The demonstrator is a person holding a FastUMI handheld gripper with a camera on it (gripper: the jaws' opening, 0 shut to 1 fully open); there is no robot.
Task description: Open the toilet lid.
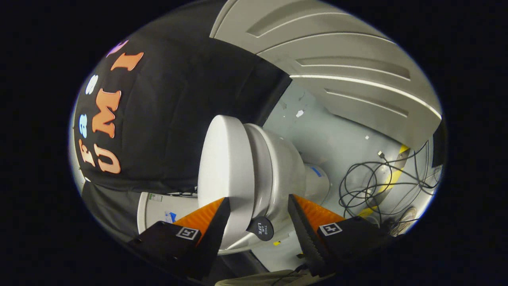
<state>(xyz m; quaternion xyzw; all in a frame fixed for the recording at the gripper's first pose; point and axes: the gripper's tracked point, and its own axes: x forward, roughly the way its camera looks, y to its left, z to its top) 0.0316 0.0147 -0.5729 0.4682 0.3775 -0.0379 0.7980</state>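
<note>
White toilet lid [224, 167] between spread fingers [216, 222], toilet [278, 167] just beyond

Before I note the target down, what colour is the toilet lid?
White, plain, in the gripper view: the toilet lid sits between the open gripper fingers.

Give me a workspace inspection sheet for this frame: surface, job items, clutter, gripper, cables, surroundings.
Surface: pale floor, scuffed, with small white scraps.
Job's things: toilet lid looks down on the seat; toilet beneath it; round black tab at the lid's front edge.
Clutter: yellow tape strip on the floor.
Gripper: gripper open, fingers either side of the lid's front edge and tab, not pressing.
Cables: loose black cables tangled beside the toilet.
Surroundings: black cloth wall; grey panelled door.
</note>
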